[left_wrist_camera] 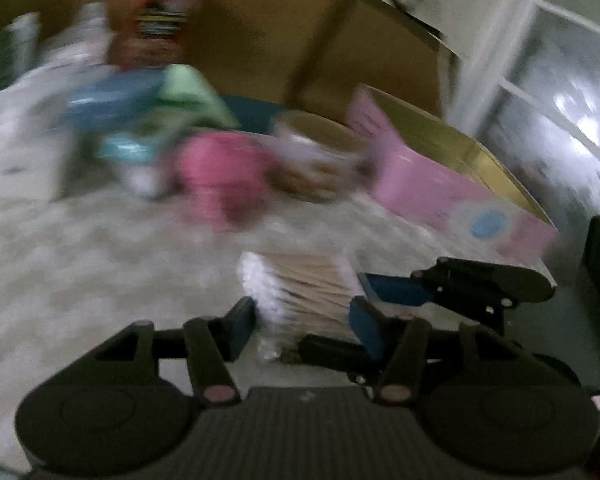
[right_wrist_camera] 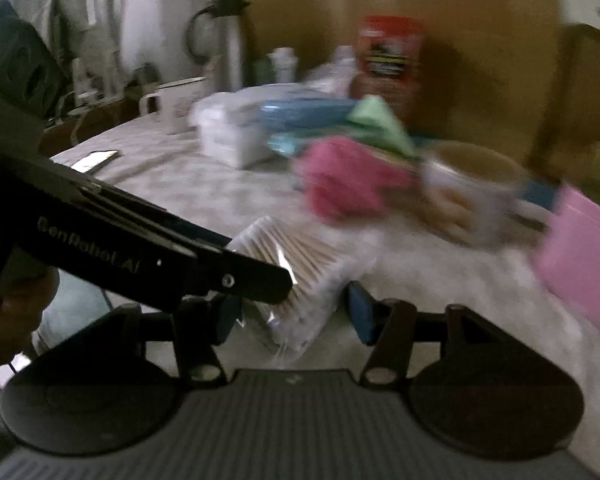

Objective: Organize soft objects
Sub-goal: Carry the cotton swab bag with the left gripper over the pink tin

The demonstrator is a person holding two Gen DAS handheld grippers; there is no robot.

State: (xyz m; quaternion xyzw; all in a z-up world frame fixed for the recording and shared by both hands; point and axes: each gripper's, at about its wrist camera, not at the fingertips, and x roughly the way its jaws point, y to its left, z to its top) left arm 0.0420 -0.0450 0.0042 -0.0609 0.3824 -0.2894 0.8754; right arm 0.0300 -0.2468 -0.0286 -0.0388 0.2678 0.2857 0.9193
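A clear bag of cotton swabs [left_wrist_camera: 300, 292] lies on the pale tablecloth between both grippers; it also shows in the right wrist view [right_wrist_camera: 300, 280]. My left gripper [left_wrist_camera: 304, 328] is open, its blue pads either side of the bag's near end. My right gripper [right_wrist_camera: 296, 316] is open around the same bag from the other side; in the left wrist view it comes in from the right [left_wrist_camera: 380, 300]. Behind lie a pink cloth [left_wrist_camera: 220, 168], a green cloth [left_wrist_camera: 192, 92] and blue cloths [left_wrist_camera: 112, 96]. Both views are blurred.
A pink box [left_wrist_camera: 452, 184] stands at the right, a mug [left_wrist_camera: 320, 156] beside the pink cloth, a red-lidded jar [right_wrist_camera: 388, 60] and a white tub [right_wrist_camera: 228, 132] behind. Cardboard boxes [left_wrist_camera: 364, 52] line the back. A kettle [right_wrist_camera: 224, 40] stands far left.
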